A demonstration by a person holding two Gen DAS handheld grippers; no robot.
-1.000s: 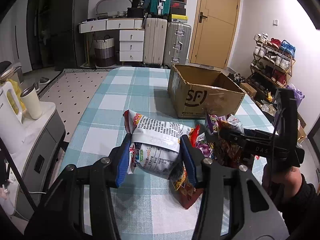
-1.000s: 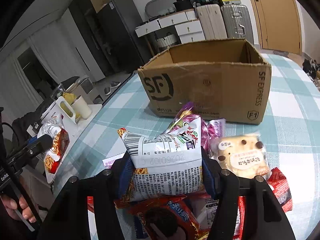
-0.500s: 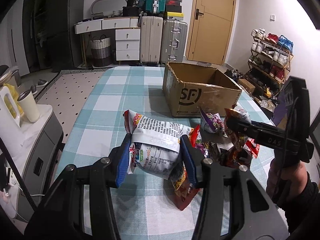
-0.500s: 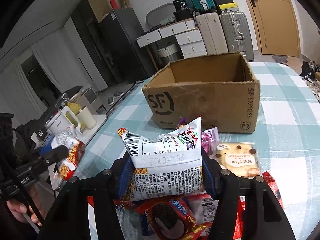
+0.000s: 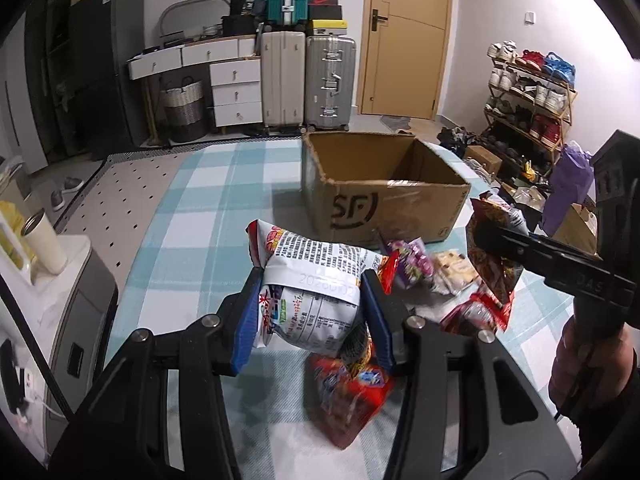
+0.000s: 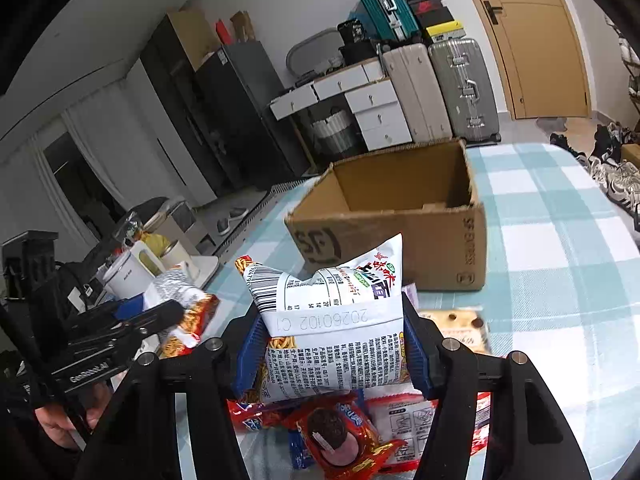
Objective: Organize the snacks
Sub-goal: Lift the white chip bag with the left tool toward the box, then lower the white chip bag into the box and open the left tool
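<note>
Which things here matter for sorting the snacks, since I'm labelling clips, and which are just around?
Job: left gripper snack bag; right gripper snack bag; cardboard box; snack pile.
Around: suitcases, shoe rack, drawers.

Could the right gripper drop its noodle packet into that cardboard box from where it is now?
Probably yes. The right gripper holds its noodle packet clear above the snack pile, and the cardboard box straight ahead stands open-topped with nothing between.
</note>
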